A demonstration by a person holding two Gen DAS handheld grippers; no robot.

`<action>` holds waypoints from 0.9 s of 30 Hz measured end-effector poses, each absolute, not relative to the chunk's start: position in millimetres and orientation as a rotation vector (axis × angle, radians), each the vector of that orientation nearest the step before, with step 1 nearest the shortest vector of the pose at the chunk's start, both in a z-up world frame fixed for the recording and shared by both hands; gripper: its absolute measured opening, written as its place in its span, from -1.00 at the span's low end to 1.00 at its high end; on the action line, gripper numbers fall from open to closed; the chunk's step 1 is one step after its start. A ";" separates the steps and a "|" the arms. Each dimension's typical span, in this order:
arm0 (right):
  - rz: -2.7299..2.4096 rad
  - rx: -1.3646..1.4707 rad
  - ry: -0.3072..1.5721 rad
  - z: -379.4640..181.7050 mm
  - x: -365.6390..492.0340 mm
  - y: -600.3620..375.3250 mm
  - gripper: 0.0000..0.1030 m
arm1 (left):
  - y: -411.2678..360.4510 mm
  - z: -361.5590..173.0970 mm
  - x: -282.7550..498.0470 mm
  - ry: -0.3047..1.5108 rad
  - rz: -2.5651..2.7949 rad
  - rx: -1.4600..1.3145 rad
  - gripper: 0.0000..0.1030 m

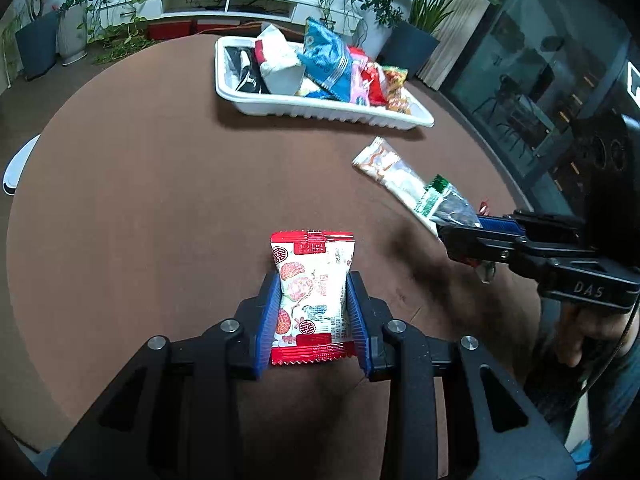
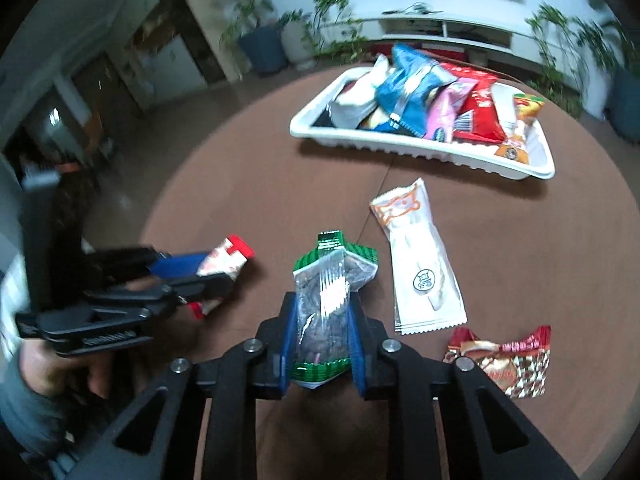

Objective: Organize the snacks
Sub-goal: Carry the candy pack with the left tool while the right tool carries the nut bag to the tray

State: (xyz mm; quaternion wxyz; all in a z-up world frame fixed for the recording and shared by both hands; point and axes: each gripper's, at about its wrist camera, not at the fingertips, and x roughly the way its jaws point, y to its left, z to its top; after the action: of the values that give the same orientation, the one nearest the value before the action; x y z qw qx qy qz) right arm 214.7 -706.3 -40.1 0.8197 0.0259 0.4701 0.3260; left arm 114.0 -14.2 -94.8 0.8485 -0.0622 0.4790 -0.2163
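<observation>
Two loose snack packets (image 2: 424,256) beside one white tray (image 2: 400,146)

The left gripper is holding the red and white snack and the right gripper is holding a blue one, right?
Not quite. The right gripper holds a clear packet with green ends, as the right wrist view shows. The left gripper does hold the red and white snack.

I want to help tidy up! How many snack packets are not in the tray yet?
4. Red-and-white packet in the left gripper, green-edged packet in the right gripper, long white packet and red crinkled packet lying on the table.
</observation>
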 end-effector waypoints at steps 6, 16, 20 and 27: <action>0.668 0.213 0.953 -21.2 225.2 -739.6 -0.52 | -7.2 -71.1 128.8 0.974 -0.475 -0.169 -0.40; 0.449 0.359 0.852 24.1 300.4 -812.0 -0.52 | 0.1 -10.6 209.9 0.875 -0.467 -0.181 -0.40; 0.436 0.347 0.809 44.5 330.9 -814.8 -0.52 | -2.6 10.0 255.5 0.848 -0.458 -0.177 -0.40; 0.438 0.293 0.817 43.7 393.4 -775.3 -0.52 | -12.2 12.2 328.4 0.862 -0.437 -0.171 -0.40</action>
State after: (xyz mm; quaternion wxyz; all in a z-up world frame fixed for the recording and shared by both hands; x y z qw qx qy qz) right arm 393.4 -775.3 43.7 0.8841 0.1408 0.3928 0.2103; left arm 328.4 -12.2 12.2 0.8819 -0.0821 0.4140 -0.2100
